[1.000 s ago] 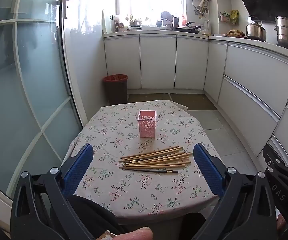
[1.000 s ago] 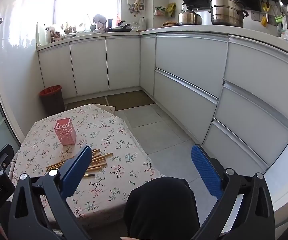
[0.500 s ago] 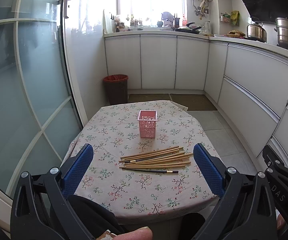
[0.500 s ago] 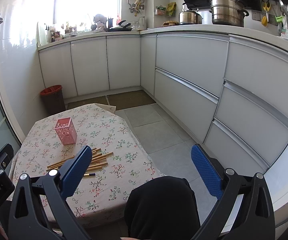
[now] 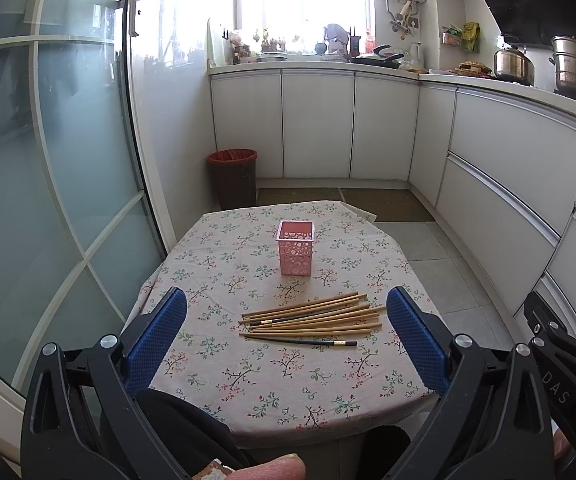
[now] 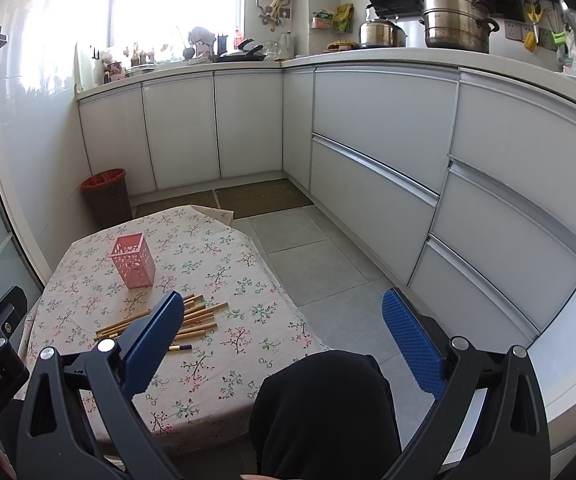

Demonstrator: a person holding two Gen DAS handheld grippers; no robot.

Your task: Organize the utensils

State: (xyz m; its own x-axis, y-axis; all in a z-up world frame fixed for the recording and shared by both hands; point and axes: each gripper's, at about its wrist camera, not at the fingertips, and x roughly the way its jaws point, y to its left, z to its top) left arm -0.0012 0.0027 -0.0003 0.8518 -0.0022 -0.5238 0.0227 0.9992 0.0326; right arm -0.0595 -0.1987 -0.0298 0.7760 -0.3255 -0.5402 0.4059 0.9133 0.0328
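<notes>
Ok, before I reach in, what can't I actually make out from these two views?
- Left ends of the wooden chopsticks pile: right wrist view, hidden behind the right gripper.
- Inside of the pink perforated plastic holder: left wrist view, walls hide its bottom.
- Near edge of the floral-cloth table: both views, covered by dark clothing.

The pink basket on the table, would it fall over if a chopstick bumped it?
Probably, yes. The pink basket looks like thin plastic full of holes and seems to have nothing in it, so it is likely very light. It stands taller than it is wide on the tablecloth, so a bump near its rim from the chopsticks might tip or slide it.
</notes>
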